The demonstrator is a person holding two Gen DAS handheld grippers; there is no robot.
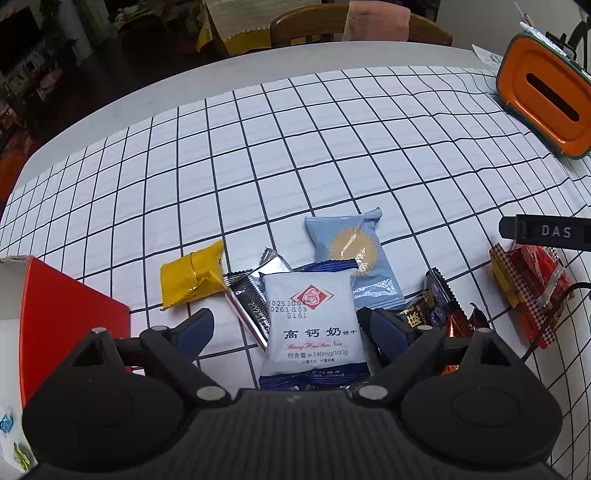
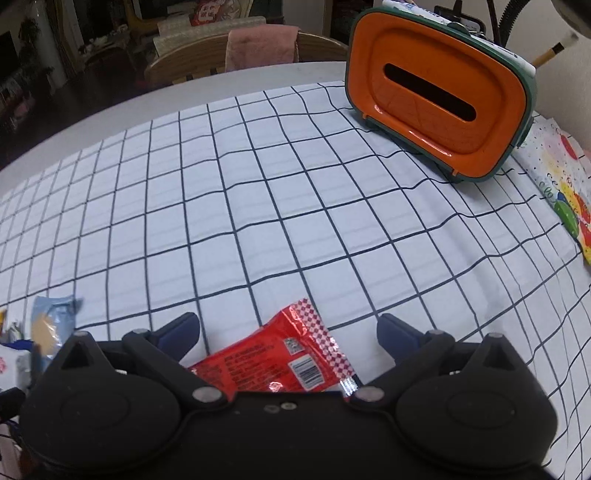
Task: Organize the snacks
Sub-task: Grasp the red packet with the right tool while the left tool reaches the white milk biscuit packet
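A heap of snack packets lies on the checked cloth. In the left wrist view my left gripper (image 1: pixel 286 325) stands open over a white biscuit packet (image 1: pixel 310 325); its fingers flank the packet and do not press it. Under and around that packet lie a silver packet (image 1: pixel 247 295), a pale blue packet (image 1: pixel 354 258), a yellow packet (image 1: pixel 192 277) and a dark packet (image 1: pixel 432 306). A red checked-edge packet (image 1: pixel 528 288) lies to the right. In the right wrist view my right gripper (image 2: pixel 288 328) is open above this red packet (image 2: pixel 280 354), which lies between its fingers, untouched.
A red and white box (image 1: pixel 66 317) stands at the left with small candies inside. An orange and green basket (image 2: pixel 436 96) rests on its side at the far right. A colourful bag (image 2: pixel 565 192) lies by the right edge. A wooden chair (image 1: pixel 358 26) stands beyond the table.
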